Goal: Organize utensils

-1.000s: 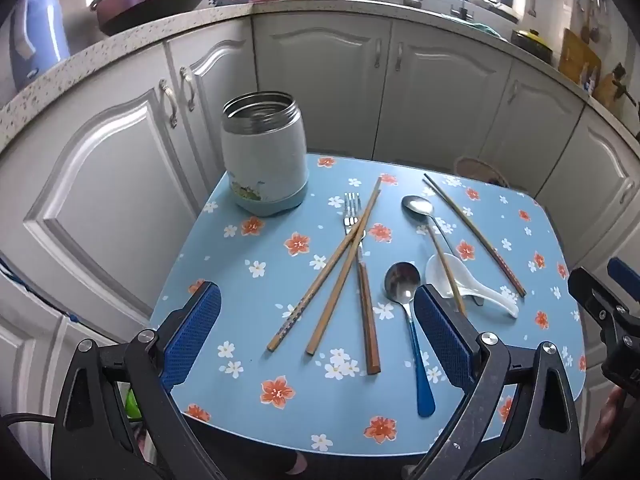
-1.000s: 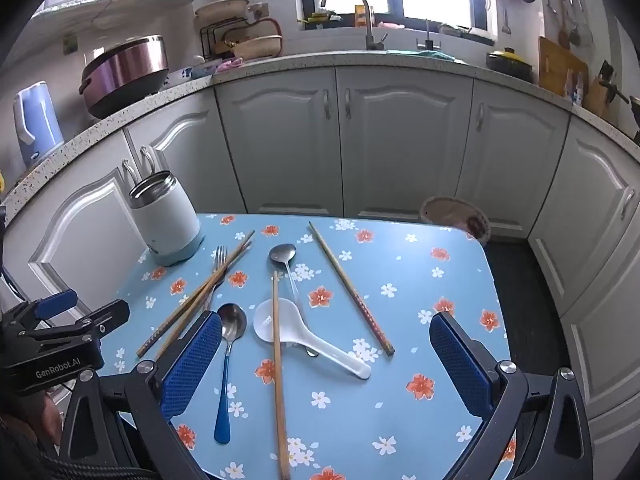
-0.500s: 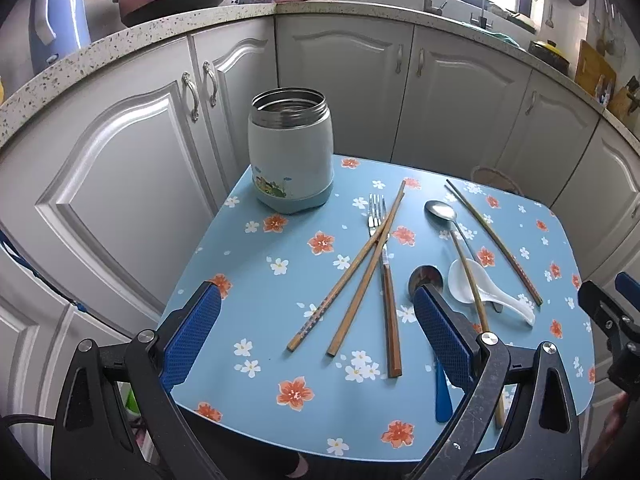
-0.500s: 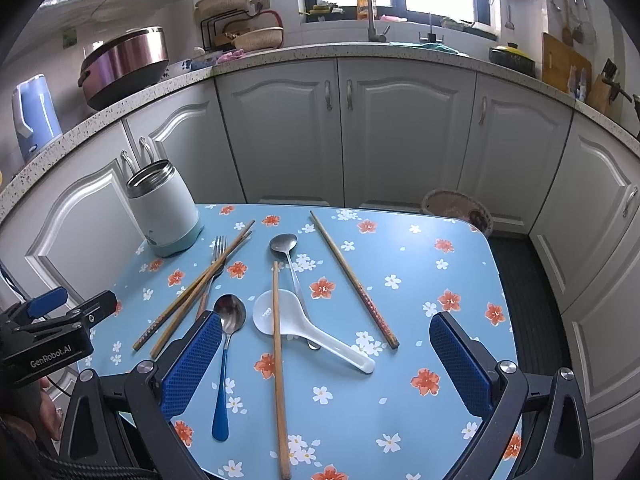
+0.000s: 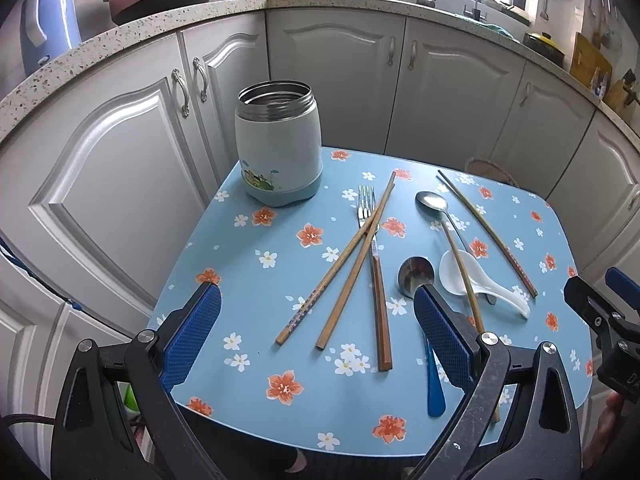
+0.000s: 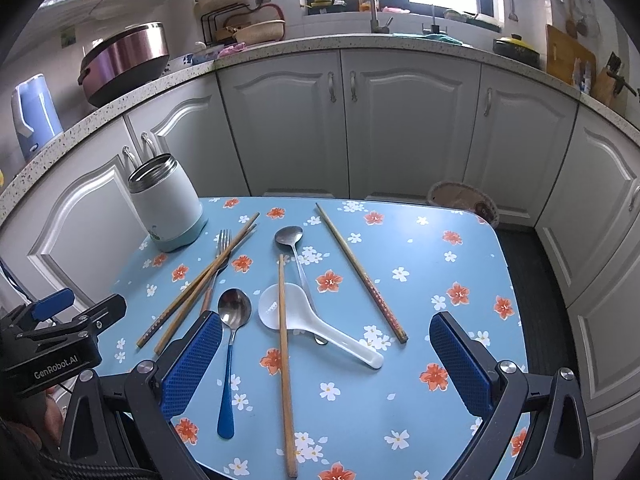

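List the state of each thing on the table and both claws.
Left claw: open, empty.
Right claw: open, empty.
Steel jar: upright, lid off.
Fork: flat, under two chopsticks.
White soup spoon: flat, chopstick across its bowl.
Blue-handled spoon: flat, bowl up.

In your left wrist view, the right blue-padded finger [image 5: 440, 330] covers the upper handle of the blue-handled steel spoon [image 5: 416, 276] and part of the long bare wooden chopstick [image 5: 460, 264]. The handle of the plain steel spoon [image 5: 431, 202] passes under the white ceramic soup spoon [image 5: 476, 280] and is mostly hidden. In your right wrist view, the left blue pad [image 6: 192, 364] conceals the lower handle of the steel fork [image 6: 221, 256]. The near edge of the blue floral table [image 6: 460, 280] is cut off behind the gripper frame. Items along the window sill are too small to identify.
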### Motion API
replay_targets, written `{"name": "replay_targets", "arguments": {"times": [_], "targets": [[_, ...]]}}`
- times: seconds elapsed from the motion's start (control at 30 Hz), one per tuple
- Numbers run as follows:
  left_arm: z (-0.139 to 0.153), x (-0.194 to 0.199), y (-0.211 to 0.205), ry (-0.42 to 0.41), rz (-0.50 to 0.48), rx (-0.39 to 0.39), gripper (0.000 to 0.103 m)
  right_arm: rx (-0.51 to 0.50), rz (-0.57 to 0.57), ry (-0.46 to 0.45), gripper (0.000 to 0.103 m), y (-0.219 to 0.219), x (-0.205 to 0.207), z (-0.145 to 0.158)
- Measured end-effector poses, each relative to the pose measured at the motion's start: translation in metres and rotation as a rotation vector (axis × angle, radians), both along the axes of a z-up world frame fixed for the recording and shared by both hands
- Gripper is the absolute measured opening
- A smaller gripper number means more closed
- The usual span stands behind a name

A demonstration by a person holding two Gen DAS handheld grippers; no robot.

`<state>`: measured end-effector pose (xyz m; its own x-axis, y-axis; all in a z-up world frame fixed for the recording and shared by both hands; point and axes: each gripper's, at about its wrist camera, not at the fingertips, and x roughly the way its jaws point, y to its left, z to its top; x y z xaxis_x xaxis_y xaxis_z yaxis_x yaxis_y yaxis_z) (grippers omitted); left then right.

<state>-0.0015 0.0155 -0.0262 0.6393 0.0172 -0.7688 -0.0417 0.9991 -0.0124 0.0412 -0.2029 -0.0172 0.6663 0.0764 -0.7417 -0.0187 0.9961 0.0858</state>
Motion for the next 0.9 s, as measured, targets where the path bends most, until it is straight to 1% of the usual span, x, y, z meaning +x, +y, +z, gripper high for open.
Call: {"name": "replay_targets", "arguments": {"times": [0.3,0.67,0.9], "targets": [[-0.0034,-0.0011,-0.0034,0.018,-0.014,-0.016,0.098,-0.003,-0.002,0.007,0.103,-0.0007,0.0012,0.0001],[-0.0016,-0.0012,-0.0078,0.016,-0.024,-0.011,0.098,-0.001,-0.006,0.011,0.103,-0.0022,0.0029,0.0002],[-0.0002,0.0012,-0.006,0.022,-0.013,-0.01,0.098,-0.013,-0.003,0.015,0.103,-0.0012,0.0035,0.0024]]}}
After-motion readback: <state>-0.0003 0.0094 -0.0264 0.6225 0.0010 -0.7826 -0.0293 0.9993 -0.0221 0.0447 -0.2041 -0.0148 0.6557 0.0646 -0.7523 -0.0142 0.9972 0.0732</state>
